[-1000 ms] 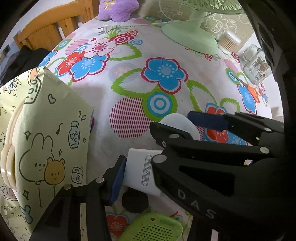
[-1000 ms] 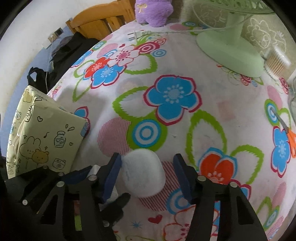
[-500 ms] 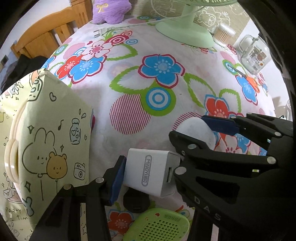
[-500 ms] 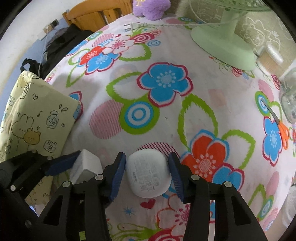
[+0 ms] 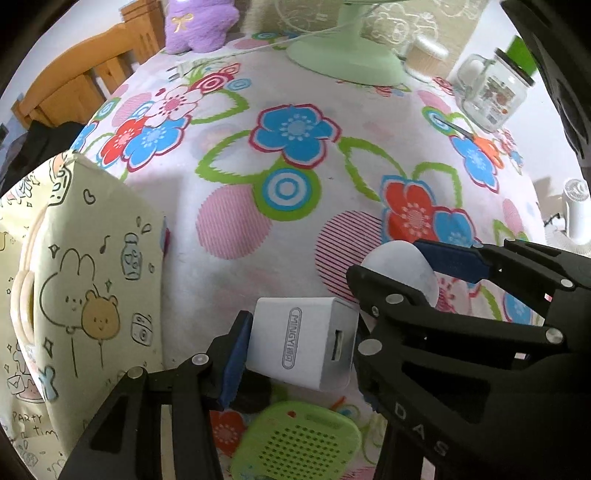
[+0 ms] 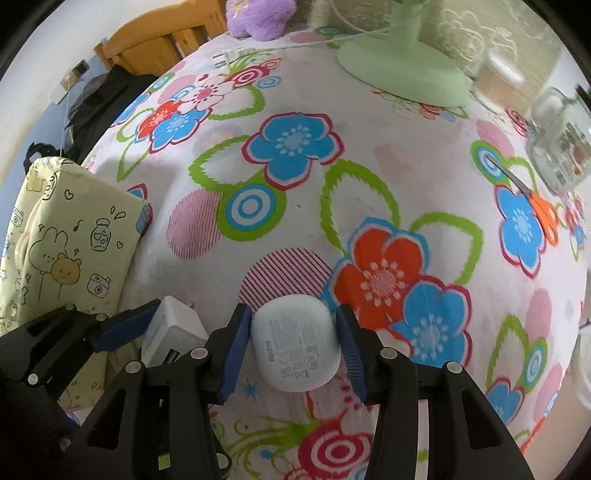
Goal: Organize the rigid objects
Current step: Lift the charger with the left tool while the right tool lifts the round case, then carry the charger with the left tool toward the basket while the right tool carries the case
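My left gripper (image 5: 303, 347) is shut on a white charger block (image 5: 295, 347), held just above the flowered tablecloth (image 5: 295, 206); its USB port faces right. Right beside it, my right gripper (image 6: 293, 350) is shut on a white rounded earbud case (image 6: 295, 347), and both blue pads press its sides. In the left wrist view the case (image 5: 402, 266) shows between the right gripper's fingers (image 5: 454, 258). In the right wrist view the charger (image 6: 170, 332) sits at lower left against the left gripper's blue pad (image 6: 125, 328).
A pale yellow cartoon-print bag (image 5: 92, 295) stands at the left. A green perforated gadget (image 5: 299, 443) and a black round piece (image 5: 255, 398) lie under the charger. Far side: green fan base (image 5: 347, 59), glass jar (image 5: 491, 92), orange scissors (image 6: 535, 210), purple plush (image 5: 199, 22), wooden chair (image 5: 85, 85).
The right gripper's fingers closed from wide open onto the earbud case, then moved to the right with it. The left gripper kept its hold on the charger and rolled slightly.
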Demonstrator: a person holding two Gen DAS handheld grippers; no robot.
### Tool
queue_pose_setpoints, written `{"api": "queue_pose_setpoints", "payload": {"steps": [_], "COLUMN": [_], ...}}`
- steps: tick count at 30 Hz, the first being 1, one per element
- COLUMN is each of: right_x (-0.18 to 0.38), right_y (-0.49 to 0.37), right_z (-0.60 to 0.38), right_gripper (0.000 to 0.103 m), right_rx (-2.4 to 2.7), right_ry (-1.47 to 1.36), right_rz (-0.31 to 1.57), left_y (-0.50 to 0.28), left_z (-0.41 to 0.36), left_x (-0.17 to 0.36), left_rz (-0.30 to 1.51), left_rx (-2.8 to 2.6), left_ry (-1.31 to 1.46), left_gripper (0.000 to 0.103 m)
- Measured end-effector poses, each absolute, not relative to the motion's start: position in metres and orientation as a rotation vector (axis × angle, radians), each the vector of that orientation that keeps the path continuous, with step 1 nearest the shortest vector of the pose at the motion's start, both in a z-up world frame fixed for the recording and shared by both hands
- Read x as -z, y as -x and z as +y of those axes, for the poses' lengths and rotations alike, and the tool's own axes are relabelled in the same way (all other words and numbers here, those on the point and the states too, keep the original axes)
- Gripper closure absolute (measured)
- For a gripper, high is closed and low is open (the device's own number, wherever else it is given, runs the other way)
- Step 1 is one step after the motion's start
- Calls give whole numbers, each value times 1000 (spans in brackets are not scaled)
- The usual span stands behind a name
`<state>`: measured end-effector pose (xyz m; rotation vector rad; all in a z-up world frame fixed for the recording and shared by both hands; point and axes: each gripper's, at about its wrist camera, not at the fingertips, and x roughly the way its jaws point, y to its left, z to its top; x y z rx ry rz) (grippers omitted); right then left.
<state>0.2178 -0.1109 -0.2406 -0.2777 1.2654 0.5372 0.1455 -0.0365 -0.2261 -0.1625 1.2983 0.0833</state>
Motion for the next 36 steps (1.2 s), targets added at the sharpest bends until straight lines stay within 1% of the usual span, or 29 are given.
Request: {"api": "queue_pose_setpoints", "payload": {"steps": [13,36], "right_x": [221,167], "right_y": [-188,-135], "right_z": [-149,-189], "right_gripper": [53,53], "right_rx": [-449,-399], "right_ry": [222,195], "right_rz": [1247,1164], "left_y": [-133,-85], "left_z": [-75,-110], "left_x": [209,154], "left_rz": [1279,1206], "left_rx": [-29,-37], "left_ry": [87,33], "left_gripper": [50,50]}}
